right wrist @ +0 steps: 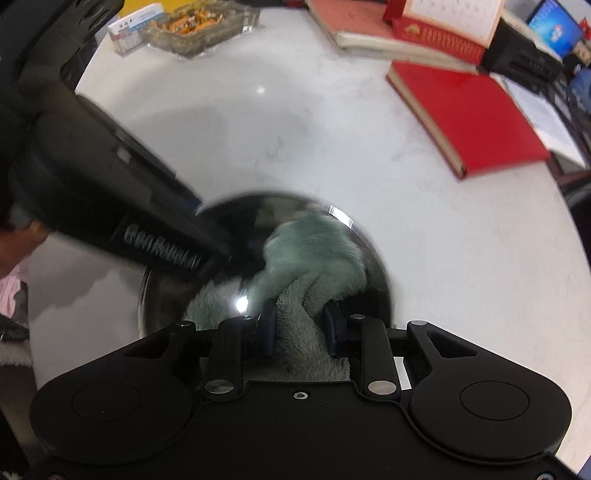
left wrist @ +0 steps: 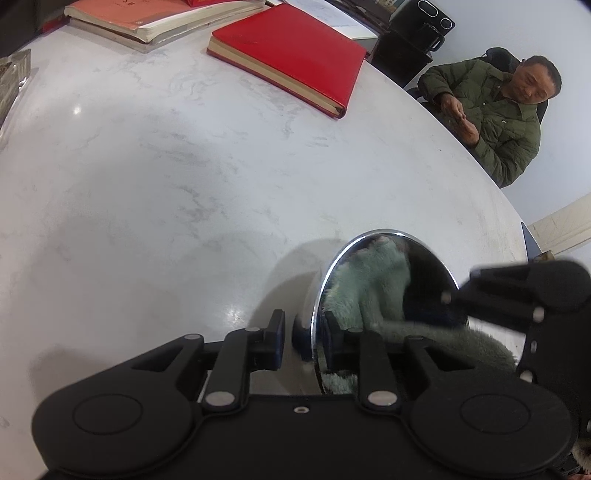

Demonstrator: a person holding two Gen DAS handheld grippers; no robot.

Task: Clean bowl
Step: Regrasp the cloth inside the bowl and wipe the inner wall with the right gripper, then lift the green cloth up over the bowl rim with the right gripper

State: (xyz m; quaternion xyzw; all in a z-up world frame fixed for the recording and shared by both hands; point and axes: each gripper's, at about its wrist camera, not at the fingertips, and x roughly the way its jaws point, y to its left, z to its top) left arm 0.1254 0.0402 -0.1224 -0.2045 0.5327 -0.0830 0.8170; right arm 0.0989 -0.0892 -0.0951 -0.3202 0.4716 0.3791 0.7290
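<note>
A shiny steel bowl sits on the white marble table, tilted, with its rim between the fingers of my left gripper, which is shut on the rim. In the right wrist view the bowl lies just ahead, and my right gripper is shut on a fluffy green cloth pressed inside it. The cloth and the right gripper's body show in the left wrist view. The left gripper's body reaches in from the left.
A red notebook lies further back on the table, with stacked books behind. A glass ashtray and a small box stand at the far left. A seated man in a green jacket is beyond the table's right edge.
</note>
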